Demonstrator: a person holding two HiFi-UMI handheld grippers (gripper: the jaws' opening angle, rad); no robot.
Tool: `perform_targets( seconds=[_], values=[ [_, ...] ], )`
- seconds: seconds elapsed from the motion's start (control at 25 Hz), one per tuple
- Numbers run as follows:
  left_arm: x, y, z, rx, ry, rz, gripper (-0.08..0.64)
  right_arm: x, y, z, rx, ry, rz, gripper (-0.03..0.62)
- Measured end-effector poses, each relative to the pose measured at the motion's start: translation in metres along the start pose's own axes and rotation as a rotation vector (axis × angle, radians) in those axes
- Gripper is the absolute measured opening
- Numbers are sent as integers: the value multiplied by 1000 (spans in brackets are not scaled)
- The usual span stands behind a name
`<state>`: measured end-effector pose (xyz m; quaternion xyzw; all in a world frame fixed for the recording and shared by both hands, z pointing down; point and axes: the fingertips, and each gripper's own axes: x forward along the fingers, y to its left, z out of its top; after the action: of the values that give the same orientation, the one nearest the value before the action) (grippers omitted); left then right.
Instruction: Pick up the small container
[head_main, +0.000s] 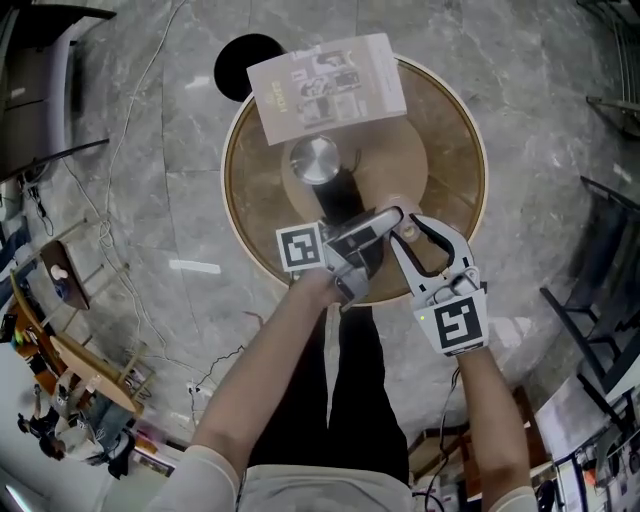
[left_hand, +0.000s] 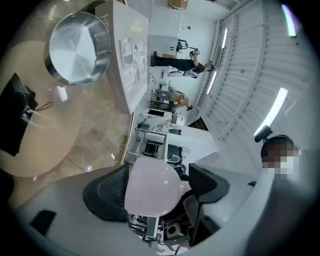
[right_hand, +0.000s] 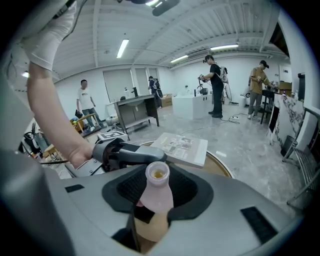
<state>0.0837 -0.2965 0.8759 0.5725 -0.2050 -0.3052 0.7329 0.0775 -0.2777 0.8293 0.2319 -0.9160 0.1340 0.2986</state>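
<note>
Pink small container (right_hand: 156, 192) (narrow open neck)

One small container (right_hand: 156, 196): pale pink, smooth matt plastic. One tumbler (head_main: 316, 160): brushed metal lid. One booklet (head_main: 328, 85): printed paper, lightly glossy. The counter (head_main: 455, 150): brown, glossy top. The floor (head_main: 530, 90): polished grey veined stone. The right tongs (right_hand: 159, 190): matt grey plastic, black ribbed pads (right_hand: 128, 188).

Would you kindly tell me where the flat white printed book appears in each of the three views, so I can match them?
Head view: the flat white printed book lies at top centre, reaching over the table's far edge.
Left gripper view: upper left of centre, its printed face turned sideways.
Right gripper view: just right of centre, lying flat.
Shared landmark: the round wooden table, visible in all three.
</note>
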Motion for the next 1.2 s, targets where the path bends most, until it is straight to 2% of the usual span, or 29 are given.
perform_targets(
  seconds=[0.16,0.76,1.2],
  values=[
    [-2,-20,-10,3,20,-35,323,-15,7,20,-14,-2,0,150],
    [-10,-116,-45,17,73,-122,302,-81,31,98,-33,-76,-14,150],
    [-21,-219,-97,26,71,-173,300,-161,66,172,-41,-125,-10,150]
  ],
)
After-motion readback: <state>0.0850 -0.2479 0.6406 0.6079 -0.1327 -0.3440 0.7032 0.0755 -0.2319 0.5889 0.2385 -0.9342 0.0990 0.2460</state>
